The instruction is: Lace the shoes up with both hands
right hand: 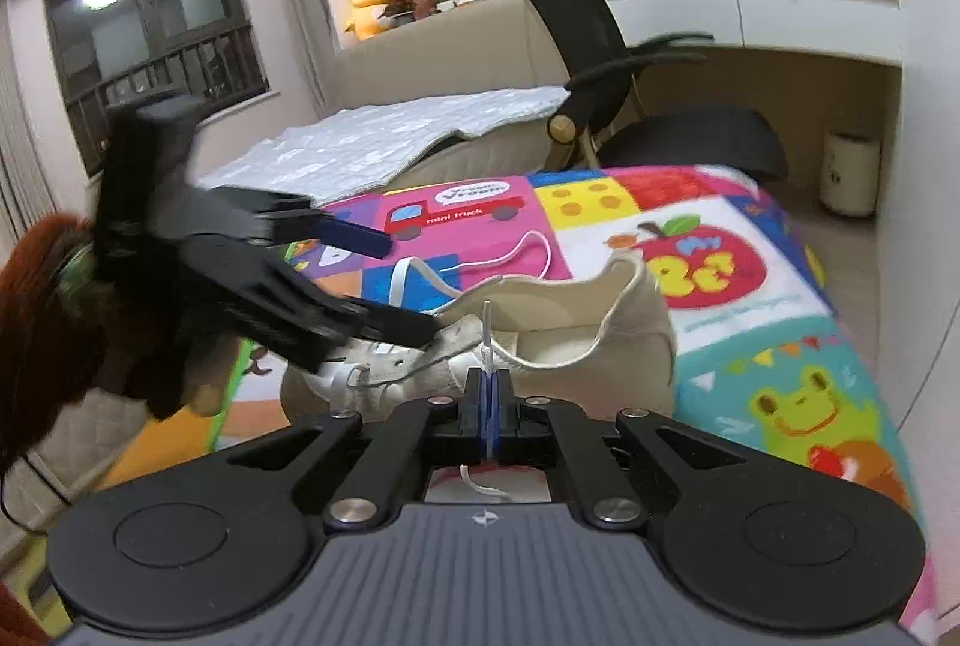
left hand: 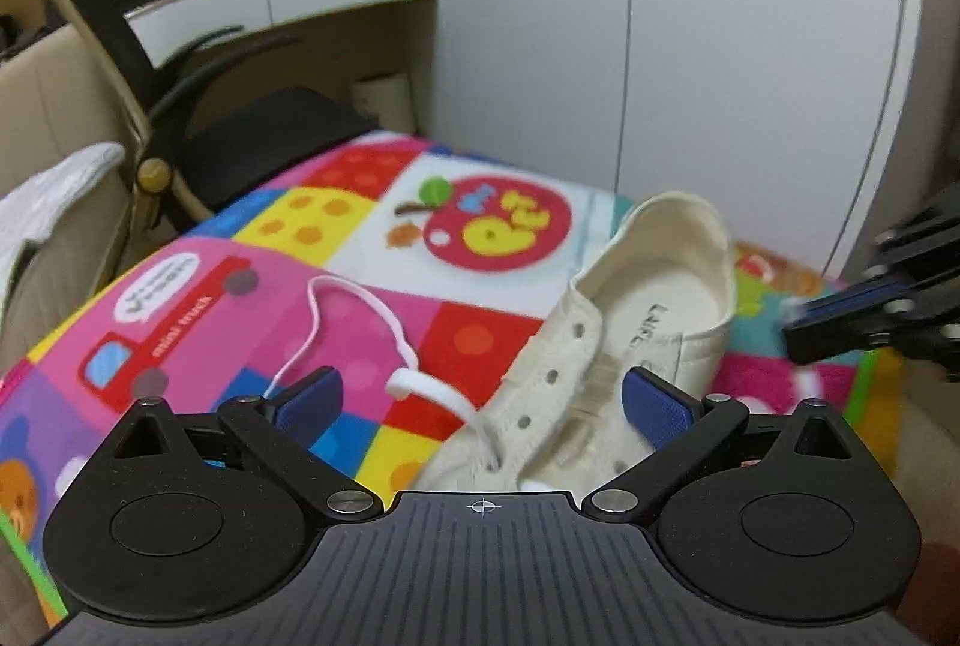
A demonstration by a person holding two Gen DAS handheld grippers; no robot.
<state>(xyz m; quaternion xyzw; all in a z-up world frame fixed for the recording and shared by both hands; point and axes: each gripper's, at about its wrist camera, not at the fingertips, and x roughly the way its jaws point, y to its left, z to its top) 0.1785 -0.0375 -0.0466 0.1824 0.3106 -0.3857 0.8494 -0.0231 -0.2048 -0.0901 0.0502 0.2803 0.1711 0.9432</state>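
Two grippers are working over one cream shoe (left hand: 630,322) on a bright patchwork mat (left hand: 372,250). The shoe lies across the mat, its heel cup toward the white cabinet (left hand: 750,46) in the left wrist view, the eyelet rows running down toward the camera.

Left gripper (left hand: 483,400) first: its jaws stand wide apart, blue pads (left hand: 654,406) well separated, nothing pinched between them. One pad hangs over the shoe's tongue area, the other over the mat just beside the white lace (left hand: 360,310). That lace loops loose across the pink square of the mat, then runs back to the shoe's front eyelets.

Over to the right gripper (right hand: 489,394): jaws pressed together, and the stiff tip of the lace (right hand: 487,340) stands up out of the closed pads, in front of the shoe's side wall. A short bit of white lace shows behind the pads too, near the gripper body.

From the right wrist view, the left gripper (right hand: 402,286) reaches in from the left, blurred, fingers spread, the lower finger over the laced front of the shoe (right hand: 540,340). A rust-coloured sleeve (right hand: 42,316) sits behind it.

Background: a black office chair (right hand: 630,64) and a grey quilted cover (right hand: 384,136) beyond the mat.
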